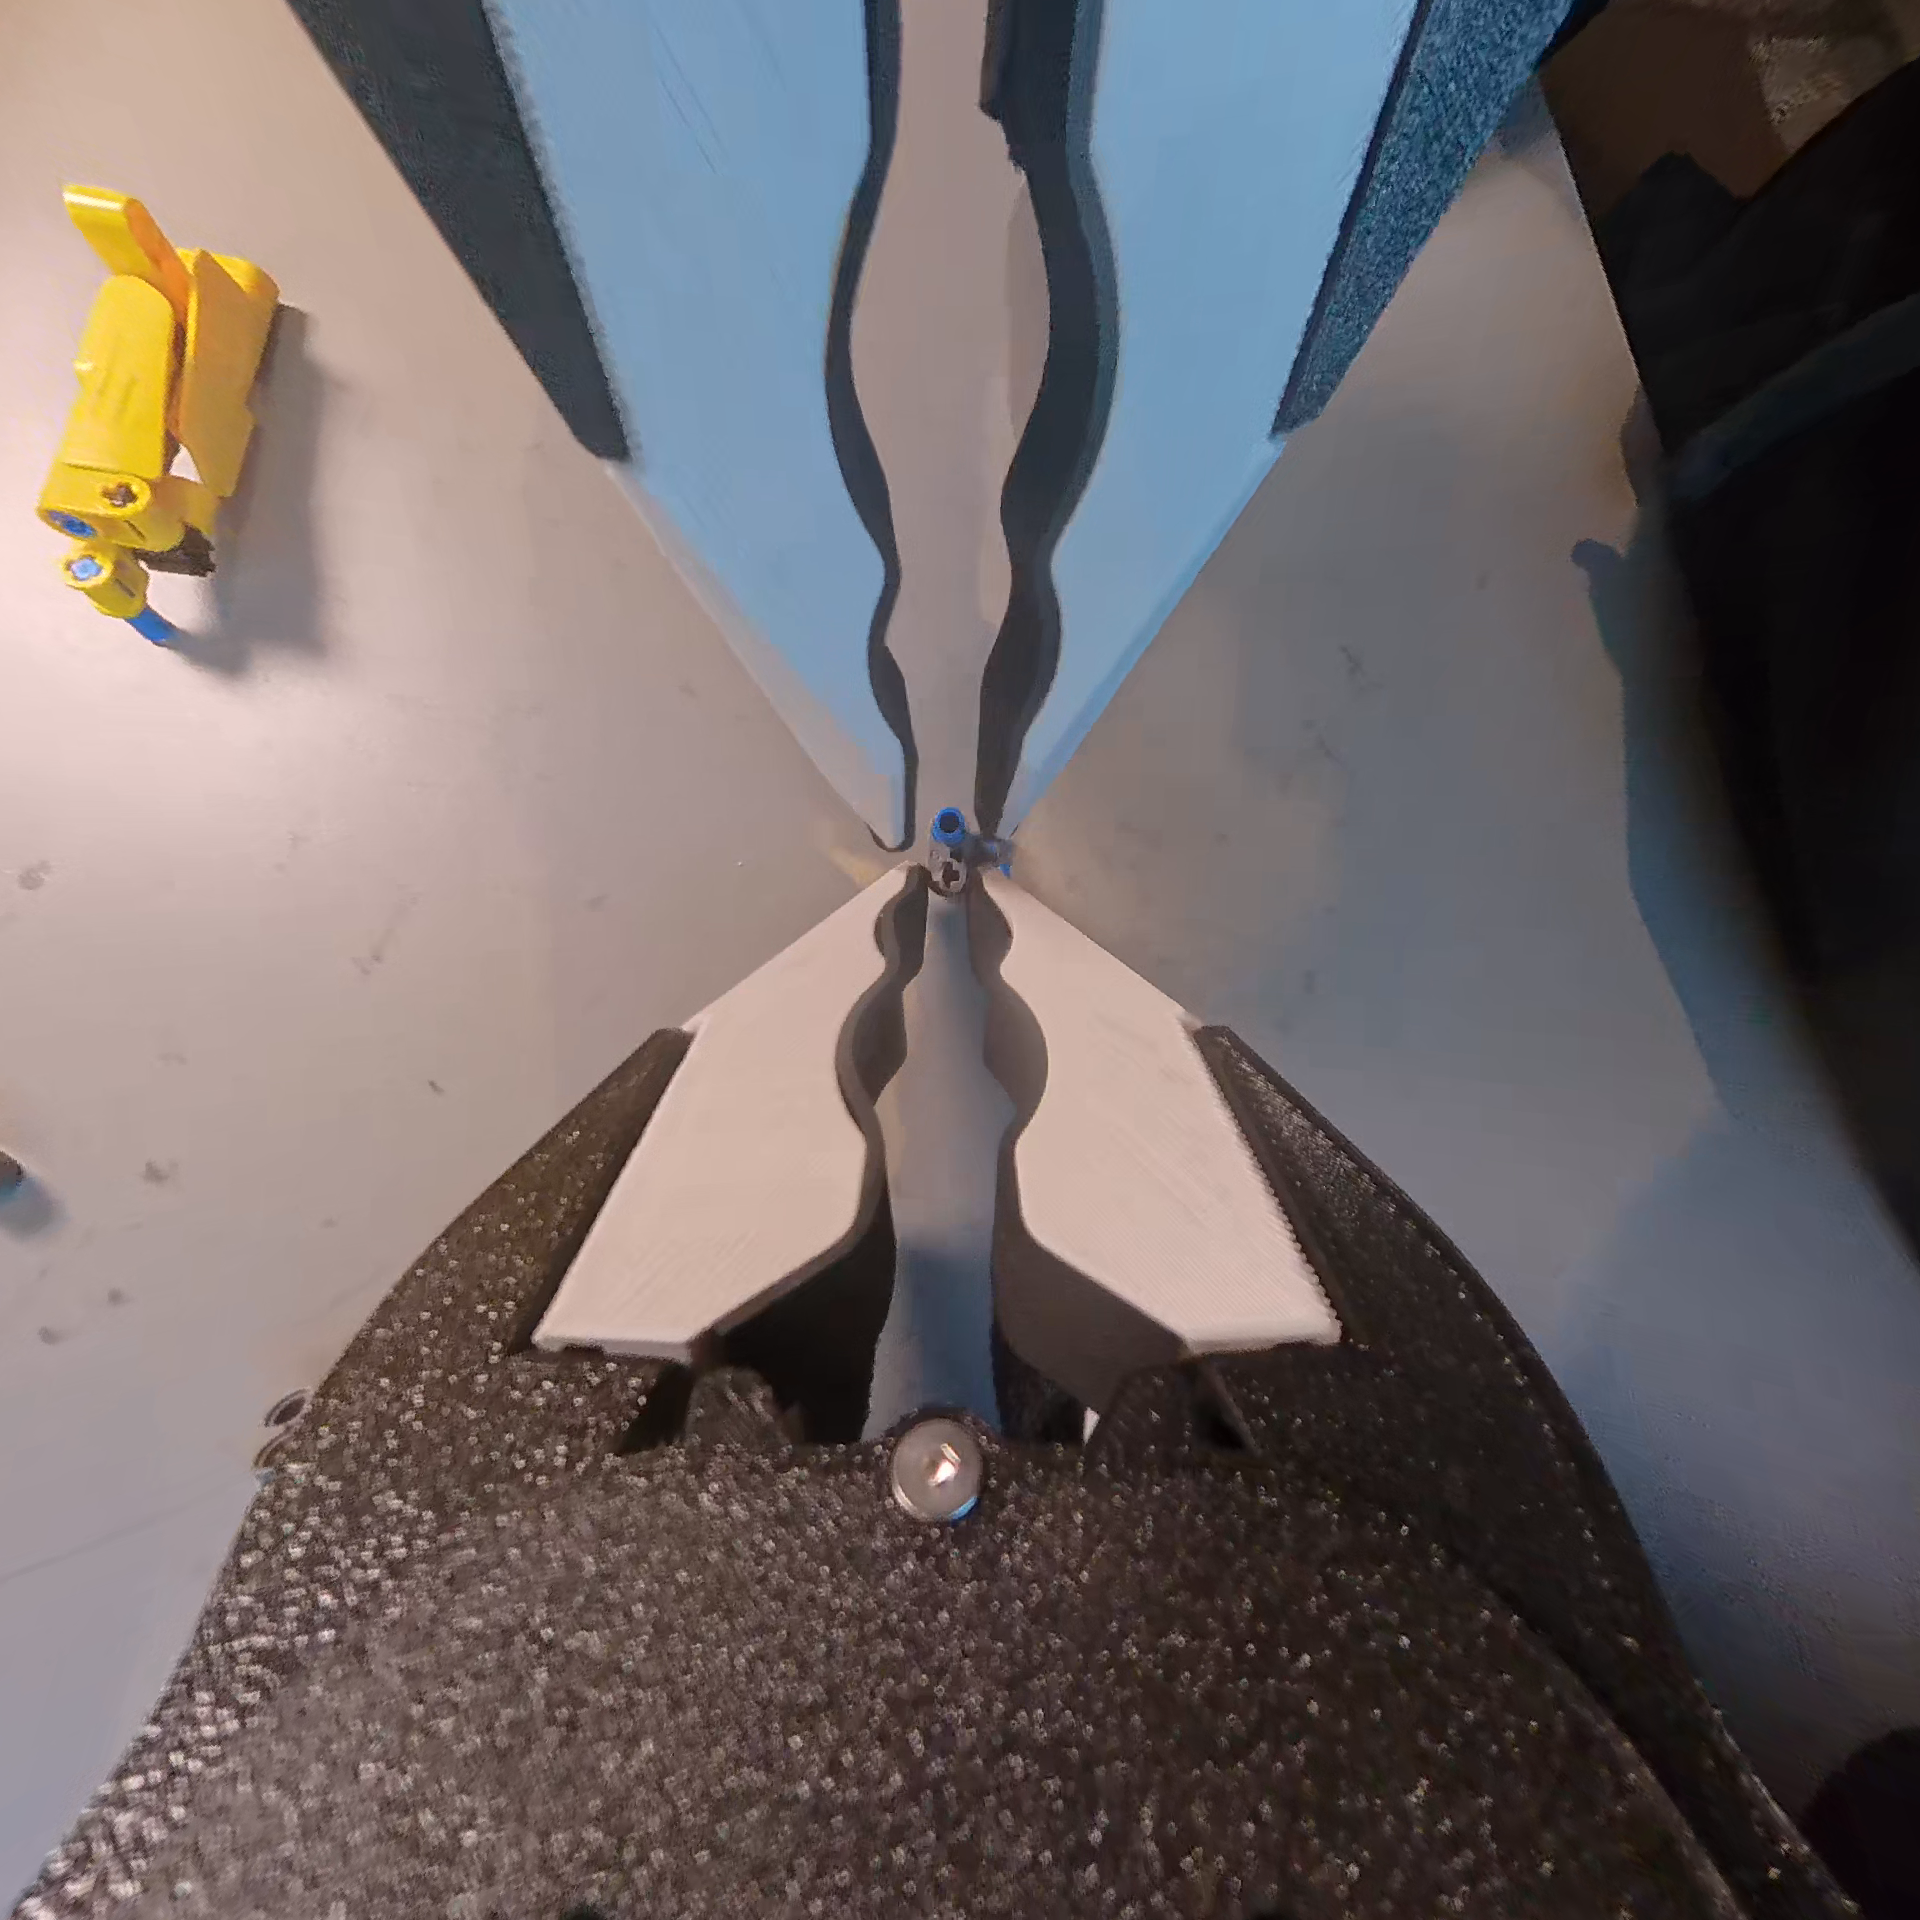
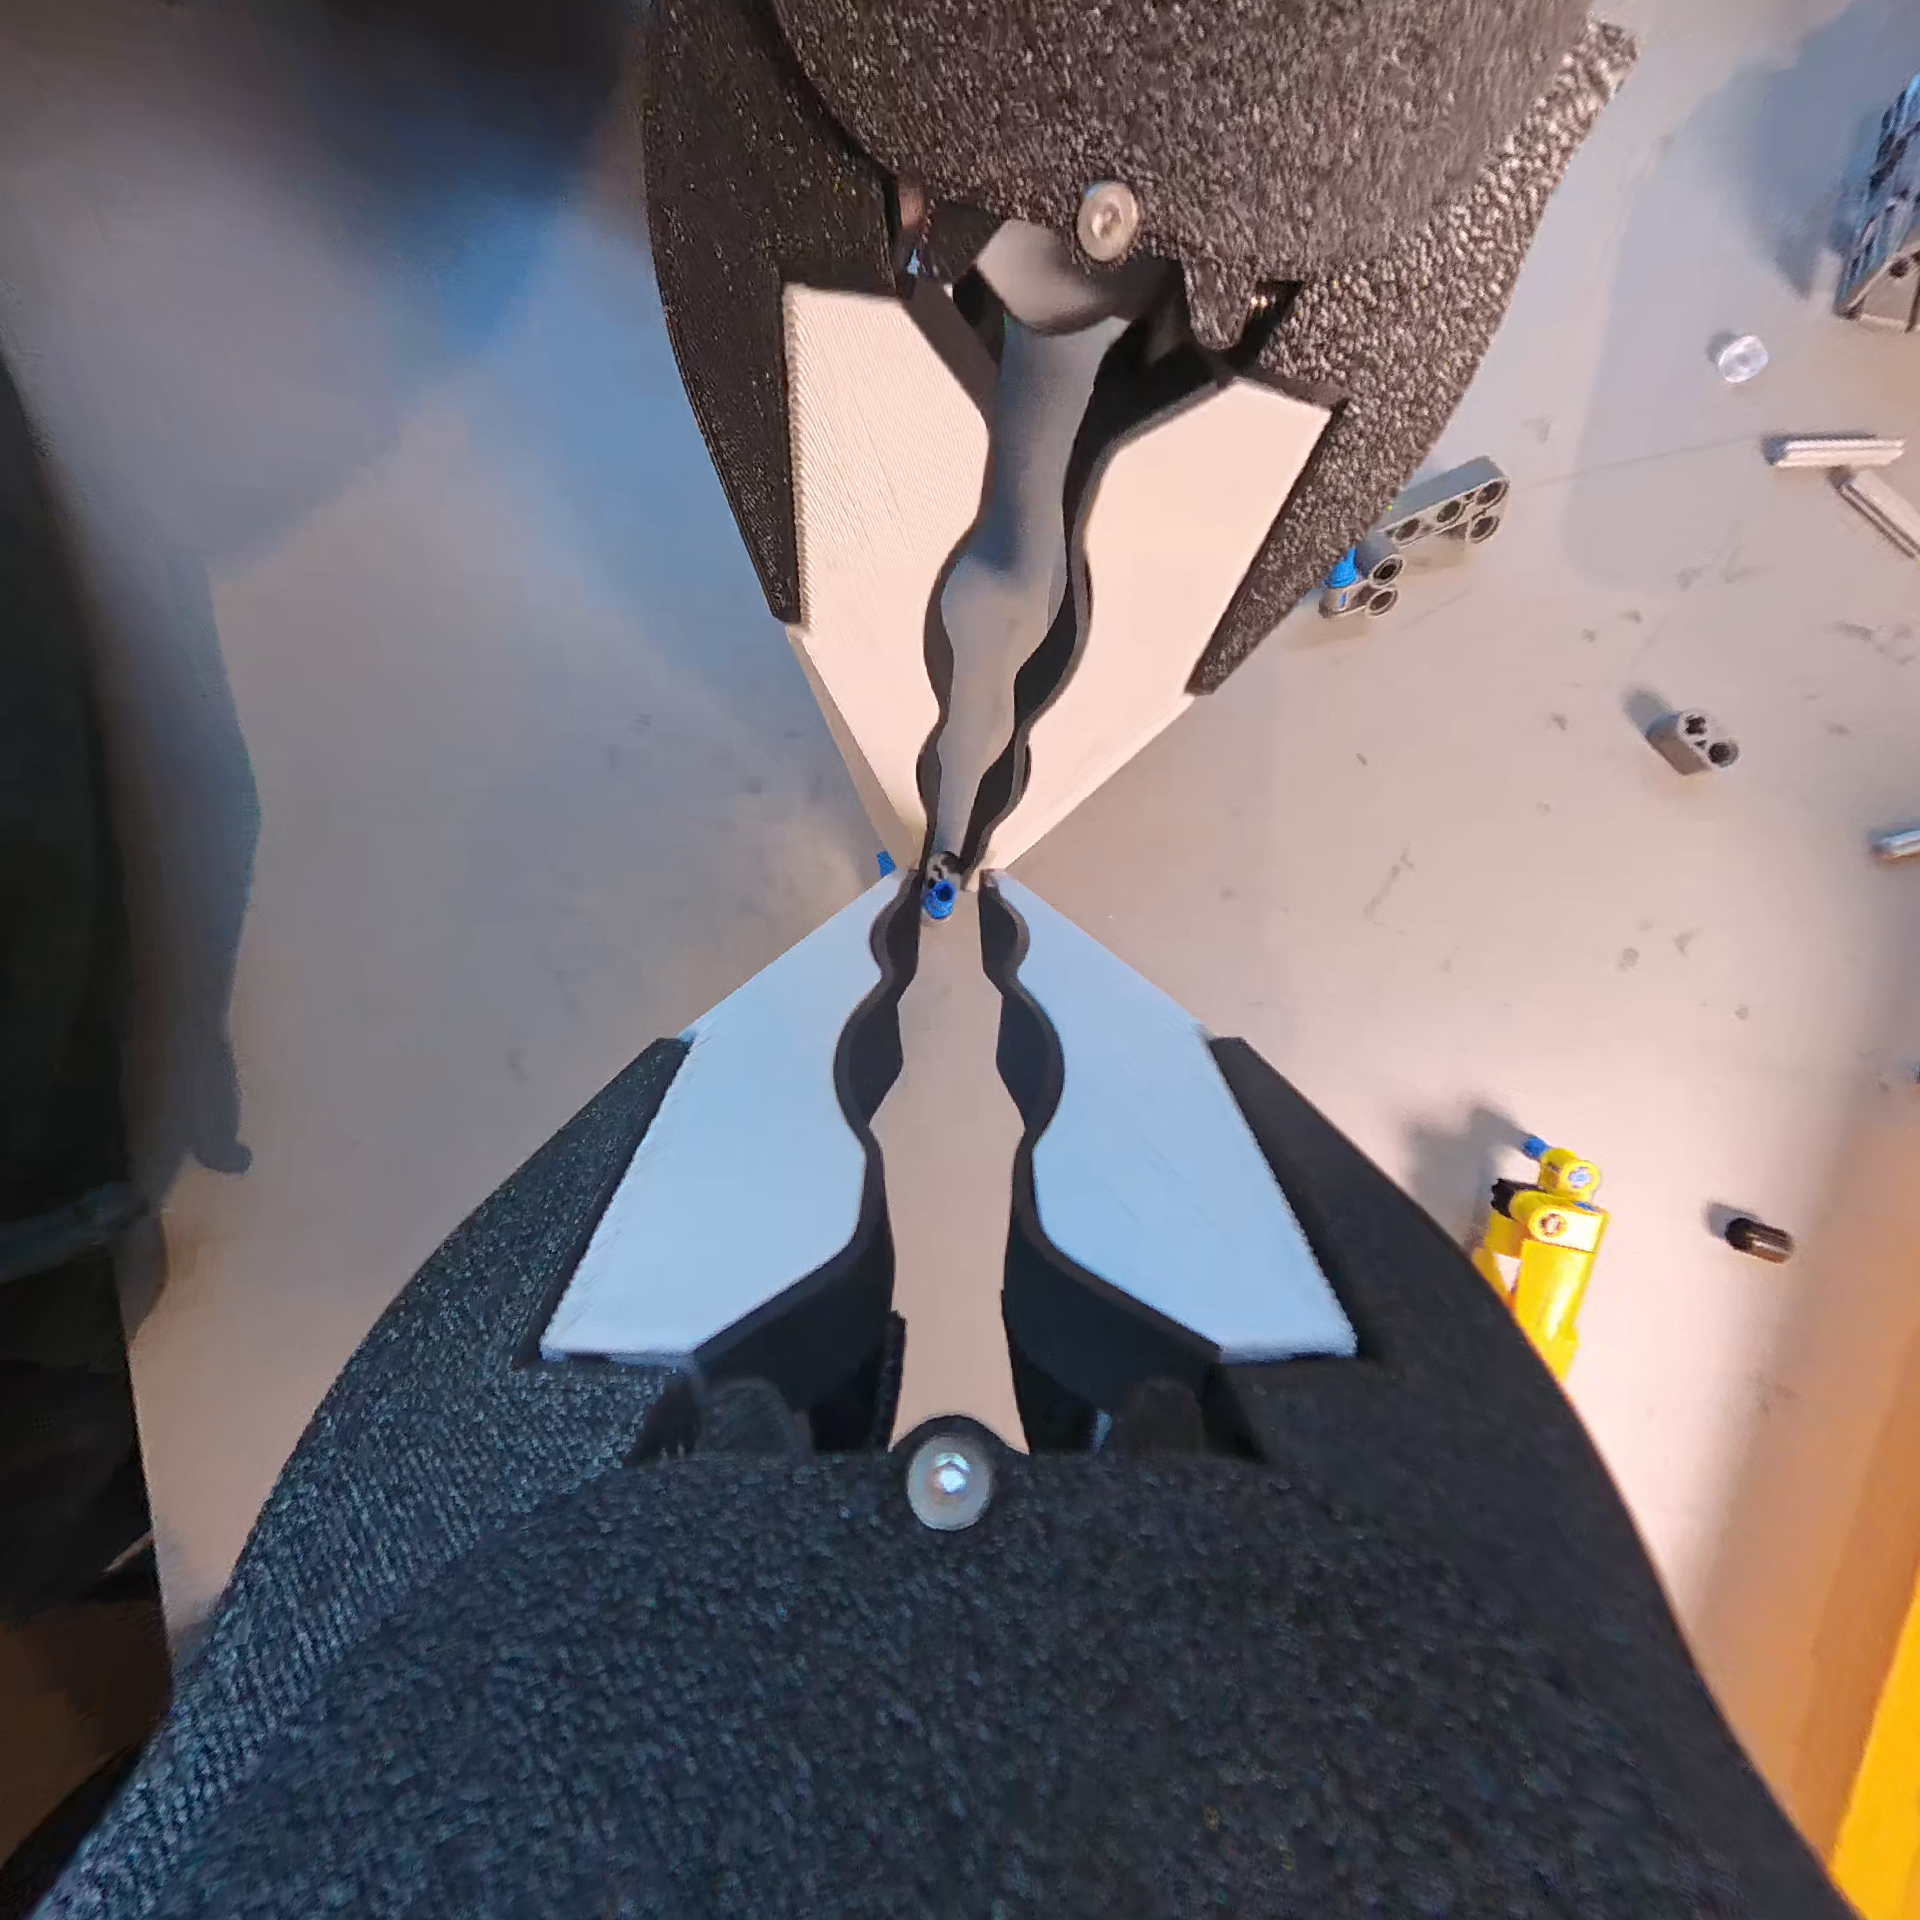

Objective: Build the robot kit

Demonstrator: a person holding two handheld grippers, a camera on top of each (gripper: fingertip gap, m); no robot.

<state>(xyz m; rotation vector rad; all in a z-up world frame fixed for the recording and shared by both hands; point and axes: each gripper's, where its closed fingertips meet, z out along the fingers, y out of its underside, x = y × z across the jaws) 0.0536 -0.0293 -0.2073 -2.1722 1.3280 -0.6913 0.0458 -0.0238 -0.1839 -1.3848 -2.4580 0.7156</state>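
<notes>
Where the two claws meet tip to tip near the middle of both frames, a tiny part sits between them: a small dark grey connector [image 1: 948, 871] with a blue pin [image 1: 945, 827] pushed into it. In the left wrist view the left claw [image 1: 948, 878] reaches up from the bottom of the frame, its pale grey fingers [image 1: 748, 1174] drawn close together and clamped on the connector at their very tips. The right claw [image 1: 948, 831] comes down from the top of that frame, its fingers looking light blue here, its tips pinched on the blue pin. The right wrist view shows the same meeting from the other side: the right claw [image 2: 948, 896] rises from the bottom, nearly together, gripping the blue pin [image 2: 938, 902], while the left claw [image 2: 948, 868] hangs from the top holding the connector [image 2: 943, 864]. The pinched parts appear to be held above the pale grey table [image 1: 364, 935], though how high cannot be told. At the upper left of the left wrist view lies a yellow brick assembly [image 1: 145, 405] with blue pins at its lower end, well apart from the claws. In the right wrist view it appears at the lower right [image 2: 1548, 1257], with a grey angled beam [image 2: 1429, 535] at the upper right, a small grey connector [image 2: 1691, 743] below that, and a short black pin [image 2: 1759, 1238] beside the yellow piece.
</notes>
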